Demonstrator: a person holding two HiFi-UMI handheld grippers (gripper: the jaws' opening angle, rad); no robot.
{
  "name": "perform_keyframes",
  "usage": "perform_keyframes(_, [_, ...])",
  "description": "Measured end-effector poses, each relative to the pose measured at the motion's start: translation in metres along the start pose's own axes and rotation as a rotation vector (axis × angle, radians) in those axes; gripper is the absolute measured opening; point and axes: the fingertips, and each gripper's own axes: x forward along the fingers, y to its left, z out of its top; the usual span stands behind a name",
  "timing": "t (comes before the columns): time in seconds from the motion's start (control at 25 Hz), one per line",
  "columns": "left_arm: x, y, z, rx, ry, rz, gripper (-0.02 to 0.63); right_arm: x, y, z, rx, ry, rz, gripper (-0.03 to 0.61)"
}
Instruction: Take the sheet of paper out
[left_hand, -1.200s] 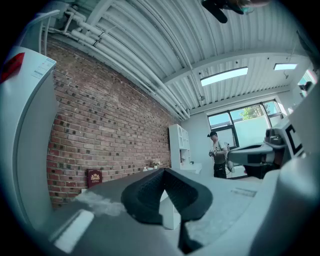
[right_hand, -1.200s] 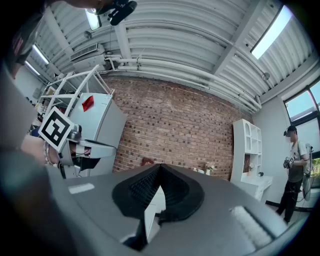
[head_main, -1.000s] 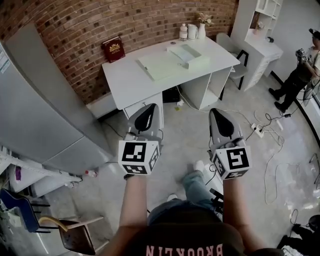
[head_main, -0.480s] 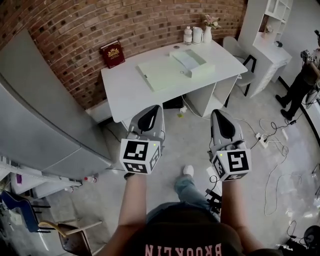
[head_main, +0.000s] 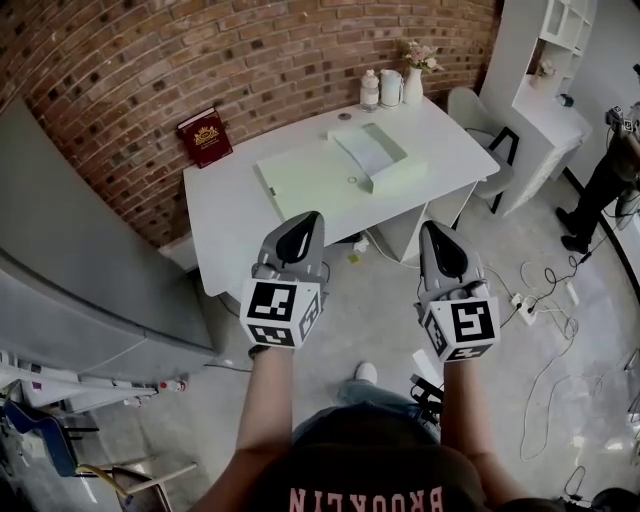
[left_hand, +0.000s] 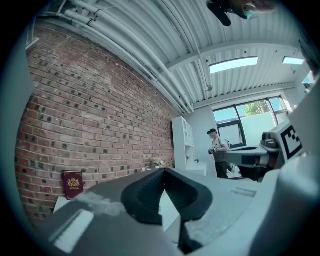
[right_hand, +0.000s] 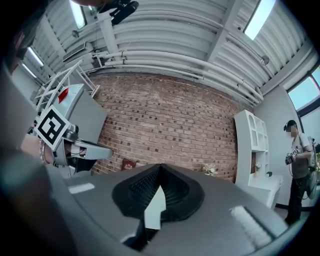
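Note:
A pale green flat folder or sheet (head_main: 305, 178) lies on the white desk (head_main: 225, 215) by the brick wall. Beside it, to the right, rests a pale open folder or box (head_main: 375, 152). My left gripper (head_main: 310, 220) is held level in front of the desk's near edge, jaws shut and empty; the left gripper view shows its jaws (left_hand: 164, 172) meeting. My right gripper (head_main: 430, 230) is level beside it, over the floor near the desk's right part. Its jaws (right_hand: 159, 167) also meet with nothing between them. Neither gripper touches anything.
A red book (head_main: 205, 136) leans against the wall at the desk's back left. Bottles (head_main: 380, 88) and a vase of flowers (head_main: 414, 72) stand at the back right. A grey cabinet (head_main: 70, 290) stands left, a chair (head_main: 480, 125) and white shelf right. Cables (head_main: 540, 300) lie on the floor. A person (head_main: 615, 165) stands far right.
Both grippers and the head have advanced toward the desk; the desk now sits lower and nearer in the head view, with the left gripper's tip at its front edge. Jaws stayed shut.

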Motion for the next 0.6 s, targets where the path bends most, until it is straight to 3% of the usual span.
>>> perform_keyframes(0.28, [0.089, 0.017, -0.006, -0.016, 0.003, 0.025, 0.000, 0.070, -0.060, -0.019, 0.000, 0.014, 0.026, 0.002])
perform_keyframes(0.6, [0.146, 0.026, -0.021, -0.052, 0.017, 0.034, 0.000, 0.116, -0.091, -0.042, -0.003, 0.050, 0.060, 0.002])
